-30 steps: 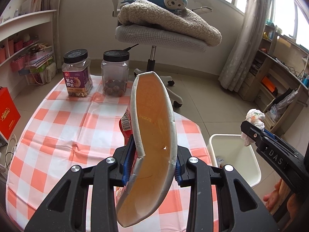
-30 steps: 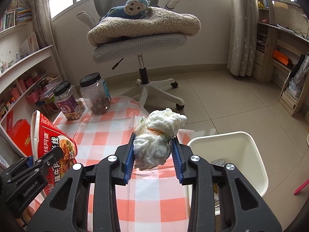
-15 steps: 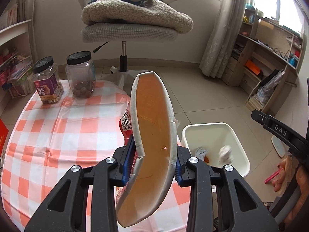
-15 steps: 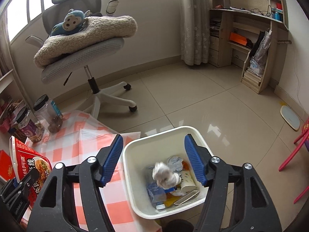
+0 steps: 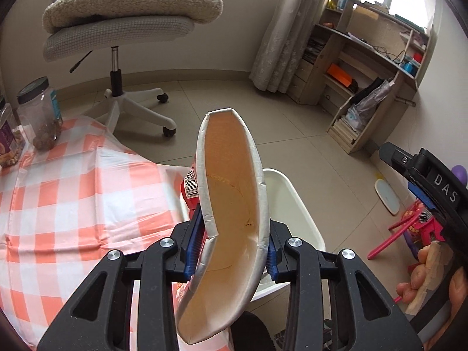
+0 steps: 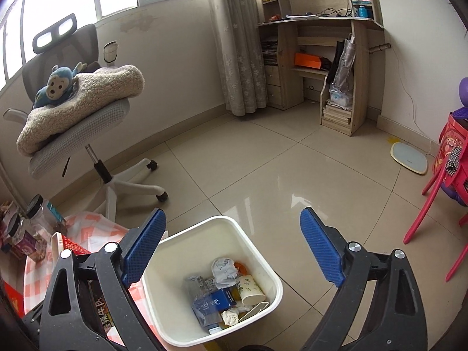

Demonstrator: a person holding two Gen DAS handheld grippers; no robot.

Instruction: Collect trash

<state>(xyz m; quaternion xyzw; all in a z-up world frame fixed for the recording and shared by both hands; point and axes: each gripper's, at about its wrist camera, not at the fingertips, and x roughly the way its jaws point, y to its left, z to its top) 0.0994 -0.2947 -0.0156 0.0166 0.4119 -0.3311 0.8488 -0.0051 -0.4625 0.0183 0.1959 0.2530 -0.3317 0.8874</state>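
Note:
My left gripper (image 5: pixel 232 251) is shut on a squashed paper noodle bowl (image 5: pixel 231 219), orange inside with red print outside, and holds it above the table edge beside the white trash bin (image 5: pixel 295 201). My right gripper (image 6: pixel 232 248) is open and empty above the same bin (image 6: pixel 263 263). The bin holds several pieces of trash, among them a crumpled white tissue wad (image 6: pixel 231 316), a paper cup (image 6: pixel 250 289) and a blue carton (image 6: pixel 223 298). The right gripper also shows at the right edge of the left wrist view (image 5: pixel 424 181).
A table with an orange-and-white checked cloth (image 5: pixel 58 204) stands left of the bin and carries two snack jars (image 5: pixel 39 114). An office chair (image 6: pixel 84 134) with a blanket and a toy monkey stands behind. A red child's chair (image 6: pixel 438 187) and a desk shelf (image 6: pixel 321 58) stand on the right.
The right gripper opened and dropped the tissue wad into the bin, then opened wider. The left gripper swung right with the bowl, from over the table toward the bin.

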